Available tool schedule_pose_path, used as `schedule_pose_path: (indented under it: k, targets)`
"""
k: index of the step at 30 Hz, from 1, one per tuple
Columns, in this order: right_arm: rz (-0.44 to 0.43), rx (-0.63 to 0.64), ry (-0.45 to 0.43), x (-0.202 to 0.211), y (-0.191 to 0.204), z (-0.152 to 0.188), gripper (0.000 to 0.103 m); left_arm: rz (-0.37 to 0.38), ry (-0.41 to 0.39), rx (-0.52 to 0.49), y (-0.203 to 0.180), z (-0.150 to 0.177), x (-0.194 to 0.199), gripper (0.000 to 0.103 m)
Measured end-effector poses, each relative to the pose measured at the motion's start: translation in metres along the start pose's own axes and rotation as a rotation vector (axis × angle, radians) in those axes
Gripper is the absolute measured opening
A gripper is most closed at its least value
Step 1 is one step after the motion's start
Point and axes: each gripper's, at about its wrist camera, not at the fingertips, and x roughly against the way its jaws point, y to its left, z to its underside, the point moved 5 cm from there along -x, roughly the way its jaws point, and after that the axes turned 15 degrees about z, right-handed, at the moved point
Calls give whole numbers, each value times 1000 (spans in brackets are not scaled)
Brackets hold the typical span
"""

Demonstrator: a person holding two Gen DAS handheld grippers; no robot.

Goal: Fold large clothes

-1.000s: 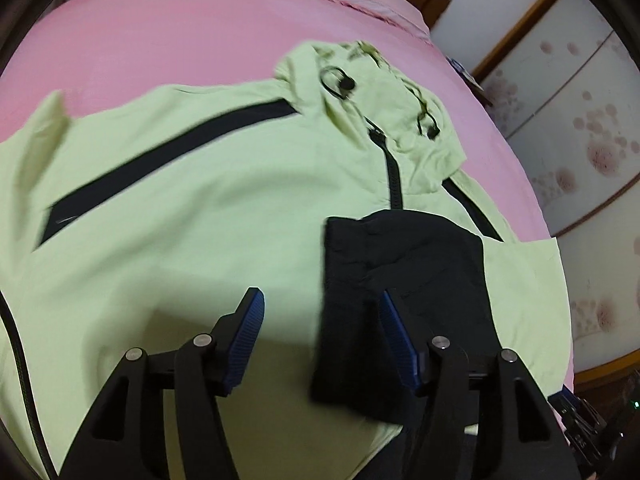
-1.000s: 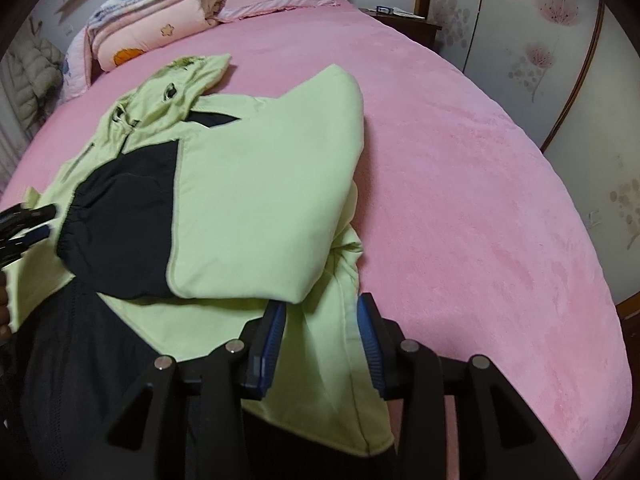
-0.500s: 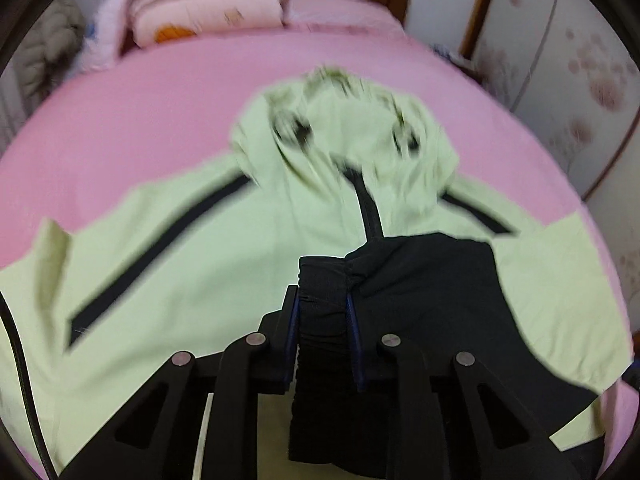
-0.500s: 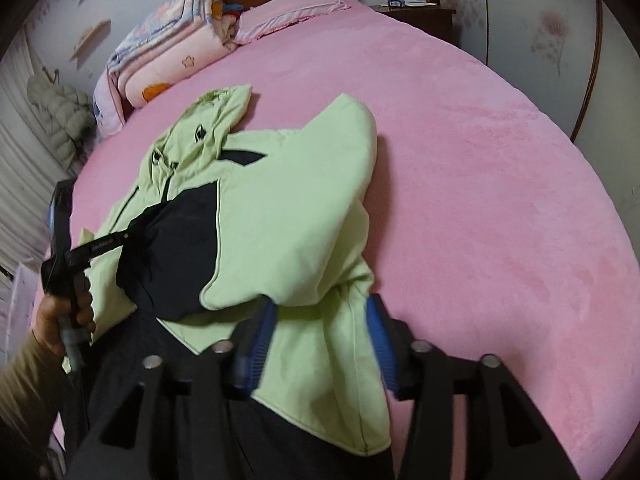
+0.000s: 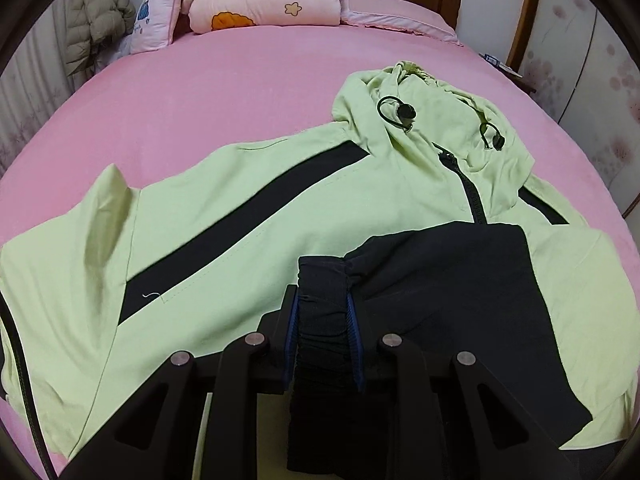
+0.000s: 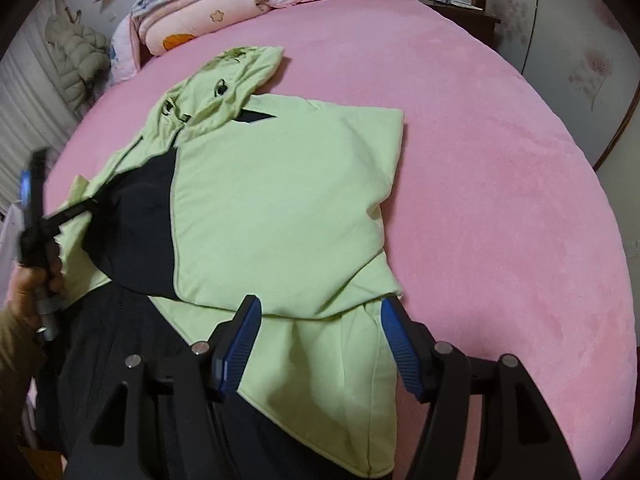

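Note:
A light green hooded jacket (image 5: 240, 216) with black stripes and black sleeve ends lies spread on the pink bed (image 5: 200, 92). My left gripper (image 5: 323, 304) is shut on the black cuff (image 5: 322, 280) of the sleeve that is folded across the jacket's front. In the right wrist view the jacket (image 6: 280, 200) shows with this sleeve folded inward, and the left gripper (image 6: 86, 204) holds the cuff at the far left. My right gripper (image 6: 318, 312) is open, its blue pads on either side of the green hem edge below the folded sleeve, not closed on it.
Folded pink quilts (image 5: 260, 4) and a pillow (image 5: 392, 16) lie at the head of the bed by the wooden headboard. A puffy coat (image 5: 96, 20) hangs at the left wall. A nightstand (image 6: 460, 8) stands at the bed's far right. Pink sheet lies right of the jacket (image 6: 500, 200).
My left gripper closed on the black cuff and lifted it slightly. My right gripper opened wider and drew back a little from the hem.

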Motion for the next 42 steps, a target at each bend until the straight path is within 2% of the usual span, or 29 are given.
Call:
schedule_pose_path:
  k: [5, 8, 10, 12, 13, 17, 22, 24, 26, 28, 30, 33, 38, 42]
  targets:
    - [45, -77, -47, 4, -18, -18, 63, 7, -24, -18, -7, -10, 0, 21]
    - [67, -91, -60, -10, -12, -40, 62, -8, -31, -20, -10, -15, -7, 22]
    - [115, -88, -64, -25, -5, -54, 62, -22, -23, -17, -9, -14, -11, 23]
    - [215, -80, -71, -49, 0, -72, 62, -32, -16, -20, -8, -12, -16, 24]
    - [239, -76, -69, -57, -1, -75, 62, -36, -16, -24, -7, -11, -17, 26]
    - [376, -66, -13, -103, -13, -84, 57, -27, -5, -27, -3, -8, -21, 28]
    - [360, -138, -23, -104, -33, -79, 57, -23, -2, -24, -2, -6, -20, 32]
    - [355, -142, -17, -99, -36, -76, 57, -34, 11, -23, -3, -5, -17, 40]
    - [336, -153, -20, -90, -36, -72, 57, -44, 23, -15, -4, -4, -12, 61]
    - [304, -164, -43, -69, -34, -66, 57, -64, 25, -14, -6, -1, -2, 67]
    - [269, -167, -66, -53, -30, -64, 57, -56, 25, -18, -12, -1, 10, 67]
    - [227, -155, -92, -22, -13, -51, 57, -29, 20, -13, -22, 2, 37, 69]
    - [155, -141, -112, 20, 16, -34, 58, 12, -23, -15, -37, 6, 91, 86]
    - [105, -116, -152, 63, 45, -18, 58, 52, -33, -12, -44, 12, 136, 88]
